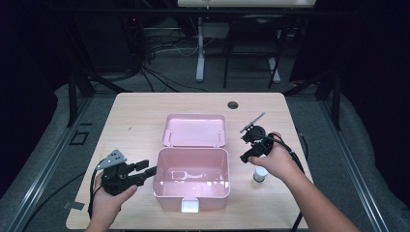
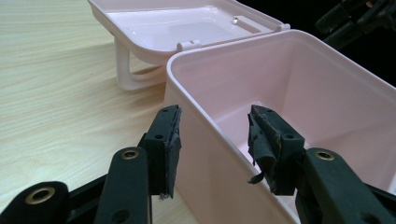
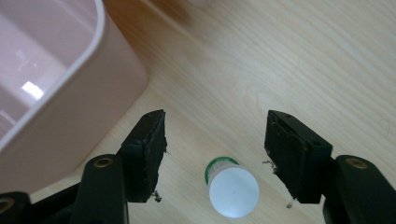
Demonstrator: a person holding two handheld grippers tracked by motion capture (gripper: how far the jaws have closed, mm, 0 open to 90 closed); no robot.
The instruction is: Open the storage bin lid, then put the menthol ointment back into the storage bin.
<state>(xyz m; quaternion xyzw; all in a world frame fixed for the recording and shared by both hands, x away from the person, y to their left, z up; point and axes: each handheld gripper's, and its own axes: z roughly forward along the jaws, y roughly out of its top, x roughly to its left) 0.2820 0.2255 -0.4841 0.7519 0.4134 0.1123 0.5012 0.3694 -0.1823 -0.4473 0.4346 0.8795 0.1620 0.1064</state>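
- Now your right tool (image 3: pixel 215 154) hangs with jaws spread, pads off the round white-capped bottle (image 3: pixel 232 189) standing near the desk's (image 1: pixel 135 111) right edge.
- Your left tool (image 2: pixel 212 149) straddles, unclamped, the glossy pink plastic box's (image 2: pixel 280 93) left wall.

Both forearms reach in from below. The left tongs (image 1: pixel 151 170) point sideways, jaws apart. The right tongs (image 1: pixel 245 157) tilt downward, jaws spread wide.

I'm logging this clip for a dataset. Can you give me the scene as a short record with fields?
surface: wooden table
container: pink box, lid open and laid back
small item: white-capped bottle, upright on the table beside the box
left claw: open, straddling the box's side wall
right claw: open, above the bottle, not touching it
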